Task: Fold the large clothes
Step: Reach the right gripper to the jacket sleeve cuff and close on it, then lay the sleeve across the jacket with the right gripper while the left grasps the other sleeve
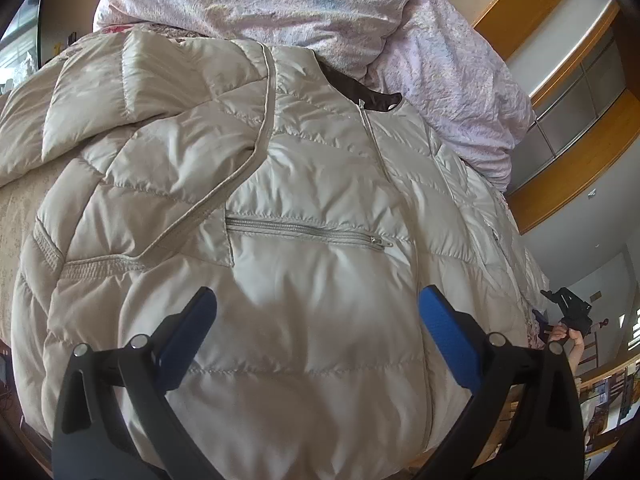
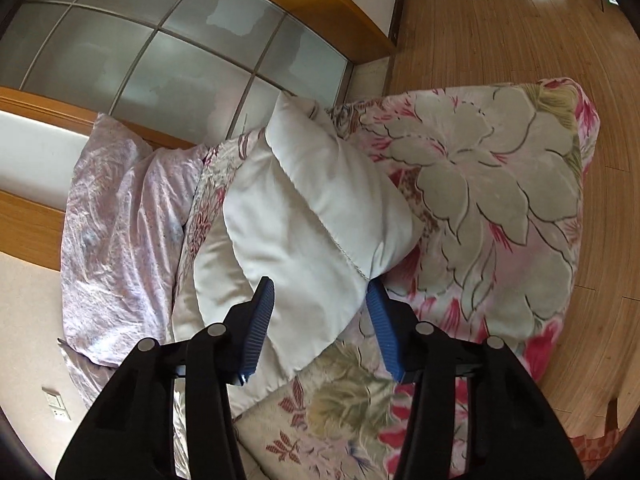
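Two grippers over the bed: the left gripper [image 1: 318,308] hovers with jaws spread wide above the beige puffer jacket [image 1: 312,208], spread front-up on the floral bedspread [image 2: 500,184]; the right gripper [image 2: 320,294] straddles its sleeve [image 2: 312,216], jaws apart.

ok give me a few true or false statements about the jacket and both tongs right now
1. The beige puffer jacket has its pocket zipper closed. True.
2. The left tongs are clamped on the jacket. False: they are open above it.
3. The right tongs straddle a jacket sleeve. True.
4. The jacket lies on bare floor. False: it lies on a floral bedspread.
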The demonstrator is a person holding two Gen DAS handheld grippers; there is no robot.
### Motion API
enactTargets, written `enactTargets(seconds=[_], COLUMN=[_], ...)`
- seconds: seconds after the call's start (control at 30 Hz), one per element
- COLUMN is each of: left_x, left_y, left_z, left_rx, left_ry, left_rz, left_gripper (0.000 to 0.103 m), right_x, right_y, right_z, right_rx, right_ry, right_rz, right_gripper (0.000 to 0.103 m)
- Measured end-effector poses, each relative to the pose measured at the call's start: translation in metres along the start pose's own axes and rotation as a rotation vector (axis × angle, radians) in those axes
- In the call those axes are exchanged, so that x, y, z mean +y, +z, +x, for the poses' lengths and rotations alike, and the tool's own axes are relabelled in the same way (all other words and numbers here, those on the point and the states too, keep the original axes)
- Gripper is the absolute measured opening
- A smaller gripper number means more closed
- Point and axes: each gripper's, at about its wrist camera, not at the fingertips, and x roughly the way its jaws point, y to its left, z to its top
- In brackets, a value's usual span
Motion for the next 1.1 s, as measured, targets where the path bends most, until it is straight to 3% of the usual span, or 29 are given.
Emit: enactTargets(seconds=[0.07, 0.23, 0.3, 0.47, 0.6, 0.83, 1.1], left_x=[0.003, 0.01, 0.015, 0.033, 0.051, 0.076, 0.109], left_y=[0.001, 0.001, 0.002, 0.007, 0.012, 0.013, 0.01], left_z=[0.002, -0.008, -0.014, -0.027, -0.04, -0.071, -0.082], left_rx=[-0.002, -0.092, -0.13, -0.188, -0.255, -0.399, -0.401], left_ry=[-0.007, -0.003, 0.003, 0.03, 0.013, 0.081, 0.078], left_rz=[-0.011, -0.008, -0.015, -0.043, -0.088, -0.129, -0.218], left_gripper=[0.101, 0.101, 0.101, 0.101, 0.101, 0.101, 0.101], right_x=[0.004, 0.012, 0.016, 0.056, 0.114, 0.223, 0.308], right_y=[0.002, 0.003, 0.004, -0.001, -0.02, -0.096, -0.231], right_z=[0.004, 0.011, 0.011, -0.01, -0.031, -0.048, -0.037], right_rx=[-0.017, -0.051, -0.065, -0.152, -0.2, -0.165, 0.037], right_ry=[-0.013, -0.086, -0.085, -0.076, -0.01, 0.17, 0.416], right_rz=[-0.006, -0.054, -0.076, -0.23, -0.4, -0.696, -0.995], right_gripper=[0.047, 0.017, 0.012, 0.009, 0.008, 0.008, 0.008])
